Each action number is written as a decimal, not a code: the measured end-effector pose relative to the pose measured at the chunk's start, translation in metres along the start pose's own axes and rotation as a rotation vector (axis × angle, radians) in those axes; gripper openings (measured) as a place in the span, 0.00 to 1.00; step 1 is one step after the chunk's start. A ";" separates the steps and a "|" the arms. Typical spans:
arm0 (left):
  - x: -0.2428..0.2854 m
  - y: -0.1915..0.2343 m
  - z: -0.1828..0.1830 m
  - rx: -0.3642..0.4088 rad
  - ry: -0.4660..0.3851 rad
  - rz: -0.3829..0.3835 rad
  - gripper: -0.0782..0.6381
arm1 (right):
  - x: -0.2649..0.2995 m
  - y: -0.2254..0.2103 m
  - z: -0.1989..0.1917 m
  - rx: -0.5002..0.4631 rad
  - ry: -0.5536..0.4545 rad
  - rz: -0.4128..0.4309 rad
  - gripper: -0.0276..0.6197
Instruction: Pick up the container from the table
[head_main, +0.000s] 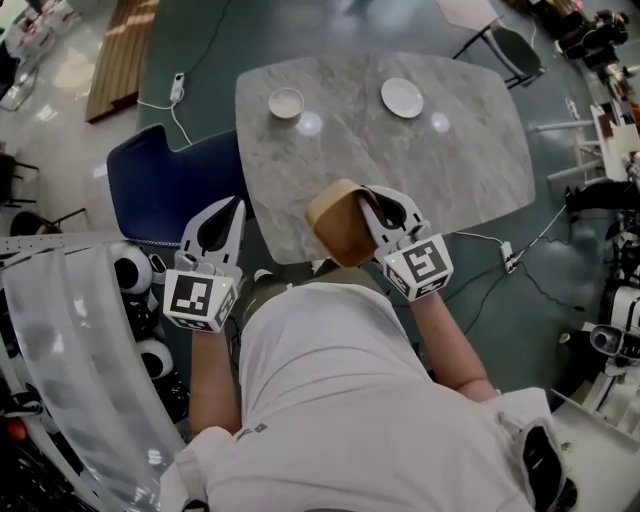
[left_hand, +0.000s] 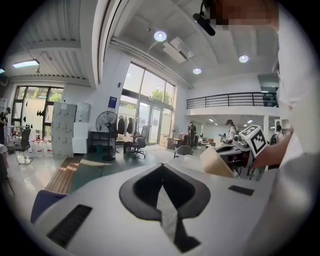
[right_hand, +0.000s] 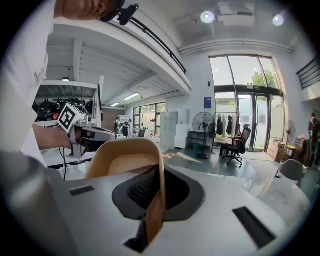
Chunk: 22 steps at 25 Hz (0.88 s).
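A tan paper container (head_main: 335, 225) hangs above the near edge of the marble table (head_main: 420, 170), tilted with its mouth to the left. My right gripper (head_main: 368, 200) is shut on its rim. In the right gripper view the container (right_hand: 120, 160) wall stands between the right gripper's (right_hand: 159, 172) jaws, one jaw inside and one outside. My left gripper (head_main: 237, 203) is off the table's left edge, apart from the container, its jaws together and holding nothing. The left gripper view shows the left gripper (left_hand: 162, 167) with closed tips, and the container (left_hand: 216, 162) further right.
A small bowl (head_main: 286, 103) and a white plate (head_main: 402, 97) sit at the table's far side. A blue chair (head_main: 170, 185) stands left of the table, a grey chair (head_main: 515, 50) at the far right. Cables and a power strip (head_main: 177, 88) lie on the floor.
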<state>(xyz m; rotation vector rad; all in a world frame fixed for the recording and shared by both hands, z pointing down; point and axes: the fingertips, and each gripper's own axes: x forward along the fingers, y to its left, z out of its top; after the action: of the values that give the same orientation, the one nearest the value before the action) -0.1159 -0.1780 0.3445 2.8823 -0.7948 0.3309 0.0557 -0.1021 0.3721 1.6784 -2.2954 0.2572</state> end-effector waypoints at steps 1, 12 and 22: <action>-0.001 -0.002 0.005 0.007 -0.013 -0.009 0.11 | -0.004 0.003 0.002 0.000 -0.011 -0.003 0.06; -0.003 -0.020 0.031 0.074 -0.097 -0.089 0.11 | -0.041 0.020 0.016 0.012 -0.127 -0.072 0.06; 0.004 -0.030 0.034 0.139 -0.102 -0.138 0.11 | -0.056 0.012 0.009 -0.003 -0.123 -0.142 0.06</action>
<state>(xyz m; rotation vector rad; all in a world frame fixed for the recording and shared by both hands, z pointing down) -0.0906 -0.1604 0.3103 3.0861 -0.6054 0.2330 0.0593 -0.0506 0.3456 1.8946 -2.2451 0.1242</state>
